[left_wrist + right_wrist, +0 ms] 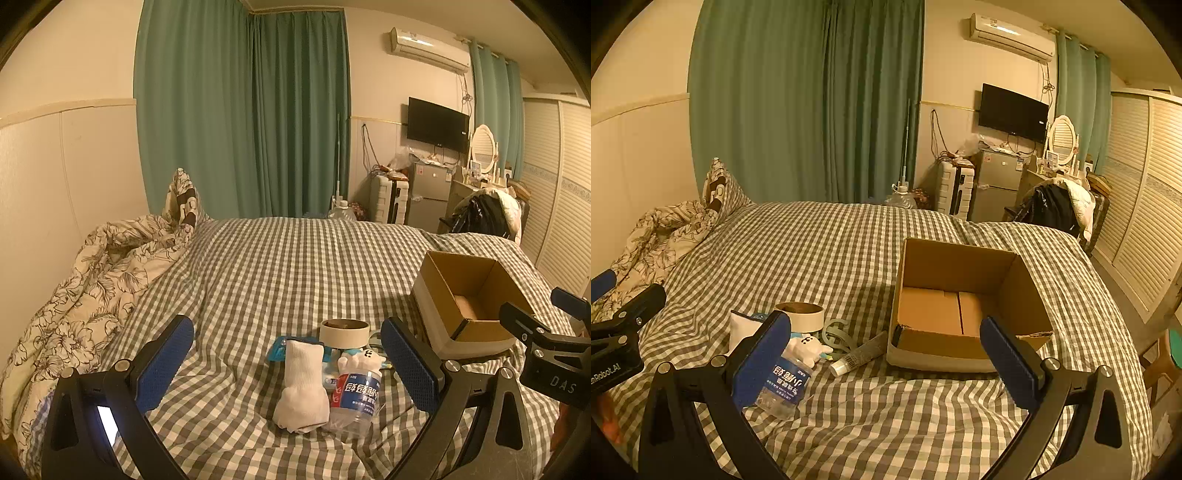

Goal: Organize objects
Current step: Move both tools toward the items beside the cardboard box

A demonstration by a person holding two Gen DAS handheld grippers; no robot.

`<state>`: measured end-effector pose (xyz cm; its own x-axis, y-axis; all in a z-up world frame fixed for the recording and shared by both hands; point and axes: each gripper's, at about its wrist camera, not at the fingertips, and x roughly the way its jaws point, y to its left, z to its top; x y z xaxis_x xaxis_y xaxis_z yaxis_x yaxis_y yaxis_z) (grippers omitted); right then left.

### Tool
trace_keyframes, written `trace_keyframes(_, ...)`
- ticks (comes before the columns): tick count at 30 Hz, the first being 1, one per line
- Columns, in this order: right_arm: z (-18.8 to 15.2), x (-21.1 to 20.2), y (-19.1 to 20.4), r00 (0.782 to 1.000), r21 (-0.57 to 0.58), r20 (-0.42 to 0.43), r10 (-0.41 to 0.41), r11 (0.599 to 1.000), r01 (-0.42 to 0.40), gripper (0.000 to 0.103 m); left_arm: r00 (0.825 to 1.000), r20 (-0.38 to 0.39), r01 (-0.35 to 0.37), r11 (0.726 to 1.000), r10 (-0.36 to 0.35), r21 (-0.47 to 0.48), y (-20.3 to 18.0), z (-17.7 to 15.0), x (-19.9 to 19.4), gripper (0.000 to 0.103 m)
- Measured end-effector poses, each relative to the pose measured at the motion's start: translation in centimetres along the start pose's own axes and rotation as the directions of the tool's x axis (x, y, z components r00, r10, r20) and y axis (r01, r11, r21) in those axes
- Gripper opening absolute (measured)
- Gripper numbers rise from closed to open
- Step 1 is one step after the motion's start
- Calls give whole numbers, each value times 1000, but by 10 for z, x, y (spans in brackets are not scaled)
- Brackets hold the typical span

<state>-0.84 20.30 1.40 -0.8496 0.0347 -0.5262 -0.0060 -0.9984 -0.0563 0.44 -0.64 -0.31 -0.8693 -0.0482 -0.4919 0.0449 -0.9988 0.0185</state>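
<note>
An open, empty cardboard box (960, 310) stands on the checked bed, seen at the right in the left wrist view (465, 302). A small pile lies left of it: a white sock (303, 384), a plastic water bottle (354, 402) lying on its side, a roll of tape (343, 332), a small white plush toy (364, 358) and a blue packet (279, 349). The right wrist view also shows the bottle (783, 387), tape (801, 315), plush toy (807, 347), a tube (858, 354) and a grey ring (836, 334). My left gripper (288, 365) is open above the pile. My right gripper (886, 354) is open in front of the box.
The checked bedspread (831, 258) covers the bed. A crumpled floral quilt (92, 280) lies at the left by the wall. Beyond the bed stand a small fridge (995, 184), a suitcase (955, 192) and a chair with clothes (1056, 206). Louvred wardrobe doors (1137, 206) line the right.
</note>
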Motion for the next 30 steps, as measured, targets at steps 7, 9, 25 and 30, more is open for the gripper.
trace_keyframes(7,1,0,1,1000,6,-6,8,1000,-8,103,1000,-2,-2,1000,2,-4,-1,2,0,103)
trace_keyframes(9,2,0,1,1000,5,-6,10,1000,-10,103,1000,-1,-2,1000,2,-1,0,2,0,103)
trace_keyframes(25,4,-4,4,1000,2,2,15,1000,-15,103,1000,6,-1,1000,1,4,-1,4,-1,103)
trace_keyframes(30,5,-8,7,1000,-3,8,19,1000,-19,103,1000,5,1,1000,-1,7,0,4,0,103)
